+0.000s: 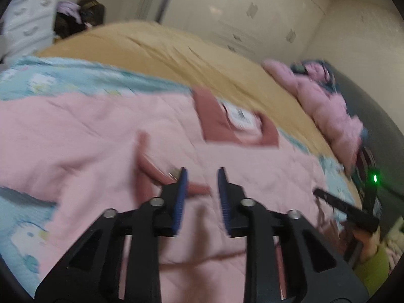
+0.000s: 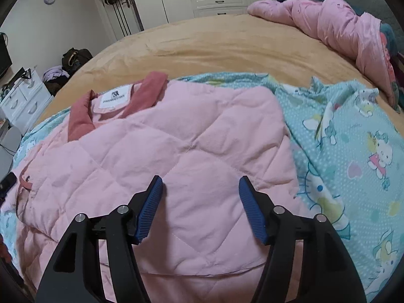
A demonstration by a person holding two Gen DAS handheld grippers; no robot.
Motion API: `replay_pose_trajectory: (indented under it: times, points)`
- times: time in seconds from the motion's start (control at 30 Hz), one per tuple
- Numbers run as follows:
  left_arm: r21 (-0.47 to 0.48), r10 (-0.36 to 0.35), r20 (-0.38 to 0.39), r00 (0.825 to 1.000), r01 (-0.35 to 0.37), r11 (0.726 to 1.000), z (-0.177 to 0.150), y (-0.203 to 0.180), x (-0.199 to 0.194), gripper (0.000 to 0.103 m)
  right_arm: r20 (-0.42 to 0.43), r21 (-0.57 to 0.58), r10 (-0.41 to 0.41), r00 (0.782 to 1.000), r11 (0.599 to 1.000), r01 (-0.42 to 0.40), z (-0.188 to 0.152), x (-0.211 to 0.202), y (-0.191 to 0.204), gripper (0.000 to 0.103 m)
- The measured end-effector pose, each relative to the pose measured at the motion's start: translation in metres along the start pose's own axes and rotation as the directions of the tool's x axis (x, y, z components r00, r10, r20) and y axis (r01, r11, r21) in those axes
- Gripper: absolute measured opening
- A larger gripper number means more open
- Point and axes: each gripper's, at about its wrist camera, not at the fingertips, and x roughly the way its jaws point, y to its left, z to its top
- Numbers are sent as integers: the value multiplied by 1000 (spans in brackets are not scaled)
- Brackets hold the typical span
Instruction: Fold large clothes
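Two grippers poised over a pink quilted jacket (image 2: 176, 146) on the bed, mid-fold.

Left wrist view, blurred: the left gripper (image 1: 202, 189) at lower centre, jaws slightly apart and empty, beside a dark-pink tab with a snap (image 1: 174, 174); collar (image 1: 237, 123) at centre. Right wrist view: the right gripper (image 2: 200, 202), jaws wide and empty, over the puffy jacket on a teal cartoon sheet (image 2: 353, 151). Next likely calls for pinching an edge to fold over.

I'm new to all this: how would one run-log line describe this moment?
stage: folding | pink quilted jacket: flat on cartoon sheet | left gripper: open, empty, above jacket | right gripper: open, empty, above jacket
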Motion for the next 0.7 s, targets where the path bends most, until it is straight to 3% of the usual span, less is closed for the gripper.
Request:
replay_pose_trajectory:
  times: [0.13,0.2,0.53,0.57,0.63,0.67,0.7]
  points:
    - [56,82,-110,991,-76,996,-19,-2,36,26,-30,-18,-23,999,1000,23,-3,10,1,64]
    - [34,69,-143,987,-65,997,-24,8,47,28,-41,0,-13,999,1000,13,-4,15,-2,65]
    - [46,62,-127,990,-57,997,-30,9,45,28,-32,-8,-37,999,999,37,-11,24,2,67]
    - [48,66,-125,990,-60,997,-29,7,41,32,-28,7,-24,999,1000,25,-11,17,2,68]
    - [64,66,-125,990,-58,996,-29,1,33,51,-3,33,40,999,999,-39,-14,0,5,85]
    - [77,66,-126,990,-57,995,-29,-2,29,64,13,37,59,998,998,-60,-17,-8,7,87]
    - [87,70,-123,990,-60,994,-29,-6,25,71,24,32,68,997,997,-68,-19,-17,11,88]
